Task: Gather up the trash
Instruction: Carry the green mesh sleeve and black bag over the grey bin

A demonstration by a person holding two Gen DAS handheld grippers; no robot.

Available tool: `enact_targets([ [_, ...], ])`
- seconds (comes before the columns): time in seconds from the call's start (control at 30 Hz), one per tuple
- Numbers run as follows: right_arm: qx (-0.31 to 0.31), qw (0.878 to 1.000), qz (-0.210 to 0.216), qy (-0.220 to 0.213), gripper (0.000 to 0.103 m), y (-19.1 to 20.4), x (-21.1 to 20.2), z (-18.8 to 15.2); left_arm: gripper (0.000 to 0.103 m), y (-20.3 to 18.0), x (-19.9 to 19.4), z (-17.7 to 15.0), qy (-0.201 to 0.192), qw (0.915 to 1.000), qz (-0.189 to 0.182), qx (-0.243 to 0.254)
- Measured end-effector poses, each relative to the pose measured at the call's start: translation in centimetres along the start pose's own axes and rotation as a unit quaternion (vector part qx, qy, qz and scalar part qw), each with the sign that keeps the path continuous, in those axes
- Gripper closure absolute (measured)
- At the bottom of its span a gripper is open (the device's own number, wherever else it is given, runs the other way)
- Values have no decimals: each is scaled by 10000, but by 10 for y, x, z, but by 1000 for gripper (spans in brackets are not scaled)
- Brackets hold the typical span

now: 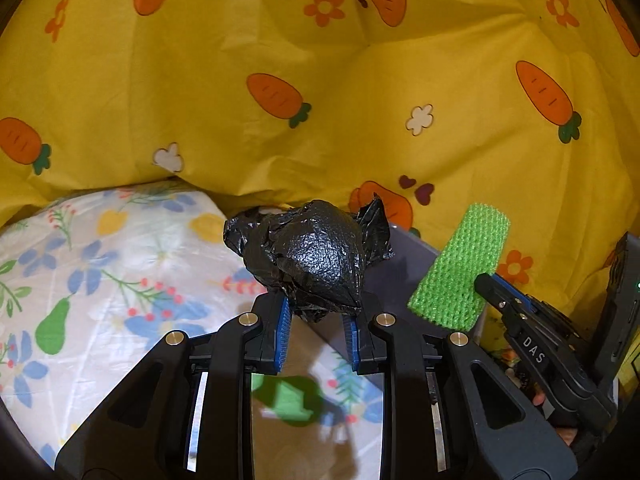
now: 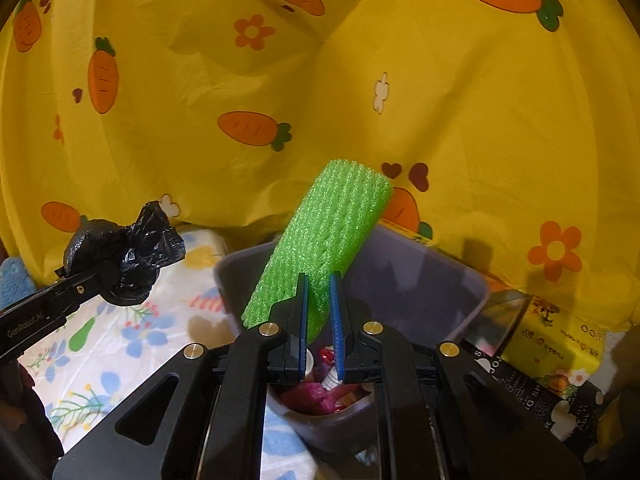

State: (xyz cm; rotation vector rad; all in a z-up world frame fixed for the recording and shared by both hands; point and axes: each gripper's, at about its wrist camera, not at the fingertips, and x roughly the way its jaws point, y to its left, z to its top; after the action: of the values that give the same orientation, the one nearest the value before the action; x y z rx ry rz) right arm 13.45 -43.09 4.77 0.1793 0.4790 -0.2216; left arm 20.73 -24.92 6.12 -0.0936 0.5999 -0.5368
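The grey bin (image 2: 420,280) lies directly below and ahead of the right gripper (image 2: 319,320), nearer it than the left. Its jaws are clenched on a green foam net (image 2: 328,236), long axis tilting up and away over the bin. To its left, the left gripper (image 1: 316,320) grasps a crumpled black bag (image 1: 316,256).

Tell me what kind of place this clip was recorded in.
Probably a bedroom, on or beside a bed: a yellow carrot-print quilt piled behind a floral sheet, with a grey bin of trash and a yellow tissue pack alongside.
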Motion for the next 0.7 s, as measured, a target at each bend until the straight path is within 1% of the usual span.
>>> enact_targets([
  [0.1, 78, 9997, -137, 161, 92, -13, 10, -3, 81, -15, 23, 1, 175, 9996, -218, -4],
  [0.27, 76, 9990, -318, 305, 91, -26, 20, -12, 81, -33, 44, -2, 305, 9983, -486, 113],
  [0.47, 98, 9984, -377, 415, 91, -31, 26, -18, 81, -39, 59, -4, 460, 9972, -578, 150],
  [0.7, 82, 9982, -355, 486, 91, -32, 30, -21, 81, -43, 64, -6, 504, 9953, -817, 133],
])
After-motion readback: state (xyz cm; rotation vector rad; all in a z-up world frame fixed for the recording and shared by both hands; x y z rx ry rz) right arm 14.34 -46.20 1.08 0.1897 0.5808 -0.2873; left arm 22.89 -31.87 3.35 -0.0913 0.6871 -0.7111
